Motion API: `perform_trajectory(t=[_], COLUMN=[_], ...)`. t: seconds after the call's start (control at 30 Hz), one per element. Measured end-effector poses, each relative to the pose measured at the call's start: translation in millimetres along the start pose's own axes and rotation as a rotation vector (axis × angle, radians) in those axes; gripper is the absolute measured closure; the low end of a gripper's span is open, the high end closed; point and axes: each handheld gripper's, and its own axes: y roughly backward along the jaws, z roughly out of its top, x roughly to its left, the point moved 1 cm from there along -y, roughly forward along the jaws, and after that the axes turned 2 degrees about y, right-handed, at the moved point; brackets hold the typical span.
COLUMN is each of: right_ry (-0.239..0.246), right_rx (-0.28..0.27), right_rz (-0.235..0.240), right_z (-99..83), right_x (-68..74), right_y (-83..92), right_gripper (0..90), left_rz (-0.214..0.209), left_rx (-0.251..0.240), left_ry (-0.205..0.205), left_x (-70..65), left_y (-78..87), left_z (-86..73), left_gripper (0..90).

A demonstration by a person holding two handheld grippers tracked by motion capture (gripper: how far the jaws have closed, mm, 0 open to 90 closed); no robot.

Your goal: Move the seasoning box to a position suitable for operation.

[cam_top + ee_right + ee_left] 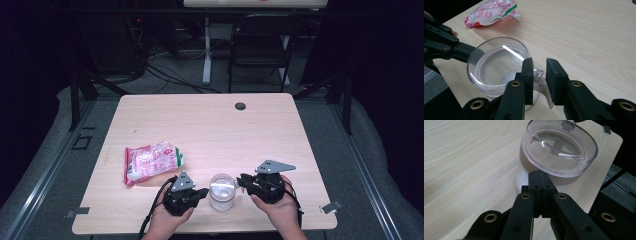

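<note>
A black folding chair (262,42) stands behind the table (210,120), apparently in dim light.

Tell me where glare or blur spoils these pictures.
High view: dark surroundings, and the jar looks washed out. Left gripper view: a curved glare streak on the jar's lid. Right gripper view: a bright streak across the lid; the snack packet is slightly soft.

A clear jar (222,191) stands upright near the front edge of the pale wooden desk (215,125), between the two hands. The left claw (201,192) points at it from the left with its tip just beside the glass, and the right claw (240,181) comes in at the rim from the right. A red-and-white plastic packet (151,161) lies flat to the left, apart from the jar.
</note>
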Motion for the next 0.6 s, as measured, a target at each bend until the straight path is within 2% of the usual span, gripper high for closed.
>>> perform_trajectory(t=[0.07,0.23,0.3,0.37,0.4,0.6], right_ry=[0.004,-0.012,-0.017,-0.021,-0.022,-0.011], right_rx=[0.001,-0.004,-0.009,-0.012,-0.014,-0.013], right_rz=[0.007,0.002,0.006,0.010,0.009,0.004], right_z=[-0.1,-1.1,-2.0,-2.5,-2.8,-3.3], right_x=[0.7,-0.4,-0.9,-1.1,-1.1,-0.7], right_y=[0.0,2.5,2.8,2.8,2.8,3.2], right_gripper=[80.4,87.1,87.3,87.4,87.4,88.1], left_rz=[-0.002,-0.015,-0.025,-0.010,-0.026,-0.030], left_rx=[0.002,-0.006,-0.004,-0.012,-0.006,-0.021], left_ry=[-0.012,-0.007,-0.010,-0.012,-0.019,-0.021], left_x=[-0.1,-2.6,-3.4,-4.6,-4.8,-6.6], left_y=[0.8,1.9,2.9,2.8,3.5,5.0], left_z=[-0.2,-1.0,-0.6,-0.5,0.1,3.6], left_gripper=[90.0,90.0,90.0,90.0,90.0,90.0])
